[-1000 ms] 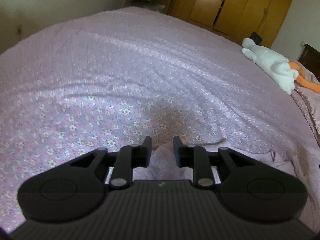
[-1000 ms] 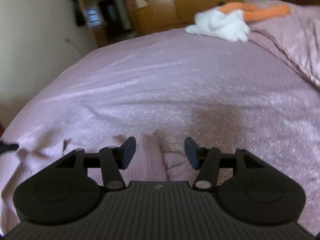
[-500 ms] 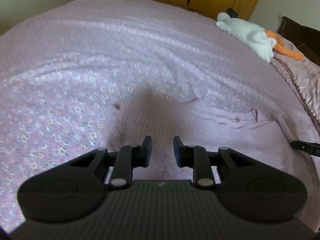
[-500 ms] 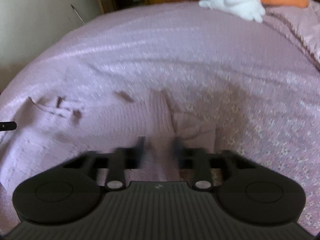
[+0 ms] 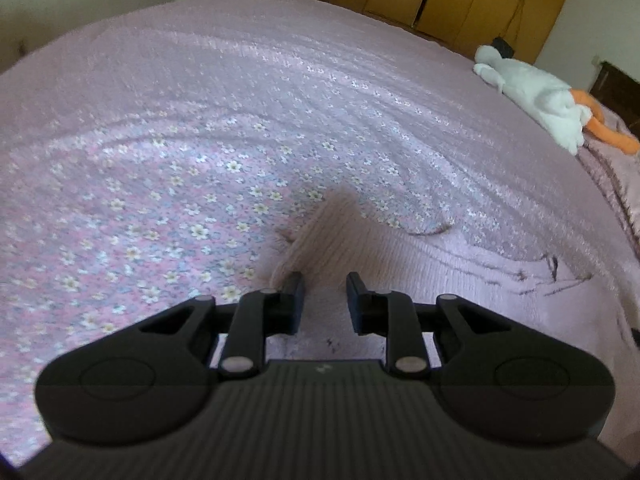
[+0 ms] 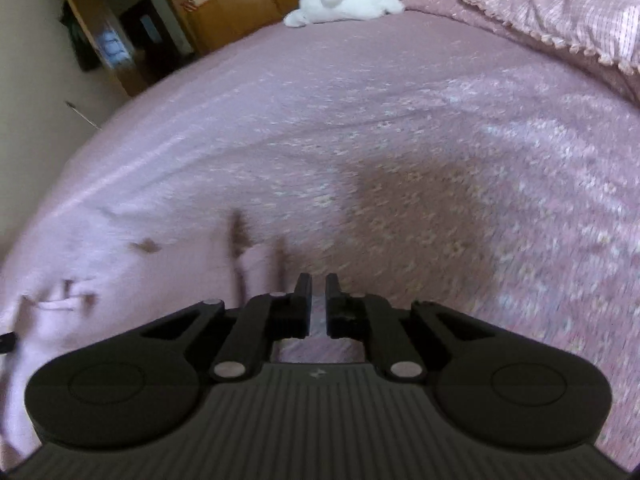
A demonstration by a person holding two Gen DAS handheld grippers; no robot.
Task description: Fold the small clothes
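A pink knit sweater [image 5: 420,264] lies spread on the flowery bed sheet [image 5: 160,200]. It is the thing to fold, and everything here is told from it.

On the sweater's left end, a ribbed sleeve or corner sticks up in a soft bump. The left gripper [image 5: 323,300] sits right over that bump. Its two claws are apart, with the knit between them, and they do not seem to pinch it.

On the sweater's right end, the right gripper [image 6: 318,304] has its claws almost together. A thin bit of pale cloth shows in the small gap, so it looks clamped on the sweater's edge [image 6: 256,264], though that picture is blurry.

Far past the sweater, near the bed's other end, lies a white plush toy [image 5: 532,92].

The sweater looks light, soft and floppy. It will sag and stretch when lifted. I think the best places to hold are the thick ribbed edges or the corners.
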